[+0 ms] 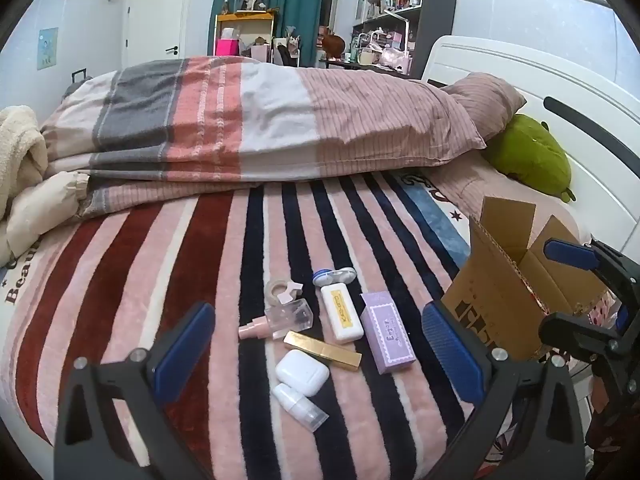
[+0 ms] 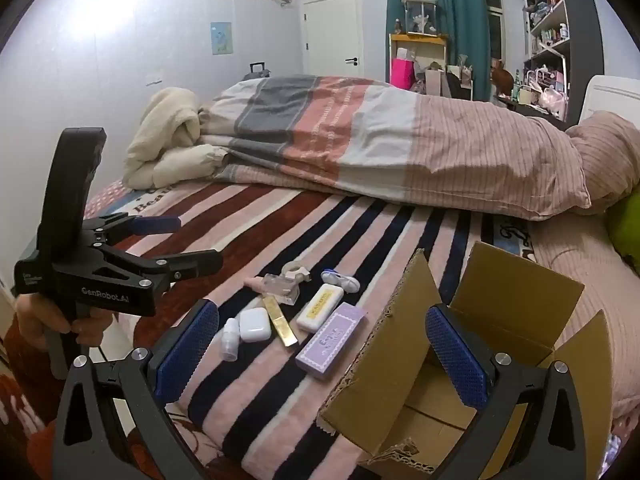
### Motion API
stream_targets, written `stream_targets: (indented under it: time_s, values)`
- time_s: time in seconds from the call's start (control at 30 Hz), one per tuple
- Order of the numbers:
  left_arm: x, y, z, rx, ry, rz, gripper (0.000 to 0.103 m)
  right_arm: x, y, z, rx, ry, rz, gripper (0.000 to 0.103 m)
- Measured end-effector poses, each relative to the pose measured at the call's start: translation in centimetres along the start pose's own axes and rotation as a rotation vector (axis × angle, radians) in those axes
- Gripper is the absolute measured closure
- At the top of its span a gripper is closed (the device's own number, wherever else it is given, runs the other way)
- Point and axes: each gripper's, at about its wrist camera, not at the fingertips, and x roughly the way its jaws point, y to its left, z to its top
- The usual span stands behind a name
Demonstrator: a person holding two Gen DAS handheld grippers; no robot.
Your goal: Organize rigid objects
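Note:
Several small rigid items lie together on the striped bedspread: a purple box (image 1: 387,333) (image 2: 331,340), a white case with a yellow label (image 1: 341,312) (image 2: 320,306), a gold bar (image 1: 322,350) (image 2: 280,321), a white earbud case (image 1: 302,372) (image 2: 254,324), a small white bottle (image 1: 299,407) (image 2: 230,338), a clear spray bottle (image 1: 280,318) and a tape roll (image 1: 279,290). An open cardboard box (image 1: 516,280) (image 2: 472,360) stands to their right. My left gripper (image 1: 320,364) is open, above the items. My right gripper (image 2: 320,356) is open, over the box's left flap.
A folded striped duvet (image 1: 260,120) lies across the bed behind the items. A green plush (image 1: 528,156) and a pillow (image 1: 480,100) sit by the white headboard. A cream blanket (image 2: 168,136) is bunched at the far left. Shelves and a desk stand beyond the bed.

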Motion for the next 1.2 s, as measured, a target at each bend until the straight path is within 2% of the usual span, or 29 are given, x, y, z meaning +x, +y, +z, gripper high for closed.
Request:
stream_targets:
  time_s: [0.5, 0.63, 0.77, 1.2]
  values:
    - [0.5, -0.6, 0.2, -0.008, -0.002, 0.008, 0.000, 1.0, -0.9, -0.1, 0.042, 0.032, -0.026, 0.000]
    - [0.7, 0.4, 0.1, -0.020, -0.003, -0.002, 0.000, 1.0, -1.3, -0.2, 0.069, 0.033, 0.004, 0.000]
    - [0.8, 0.7, 0.1, -0.023, -0.005, -0.001, 0.000, 1.0, -1.2, -0.1, 0.058, 0.030, -0.022, 0.000]
    - [0.6, 0.9, 0.3, -0.025, -0.007, 0.008, 0.000, 0.7, -1.1, 0.0, 0.055, 0.020, -0.029, 0.000]
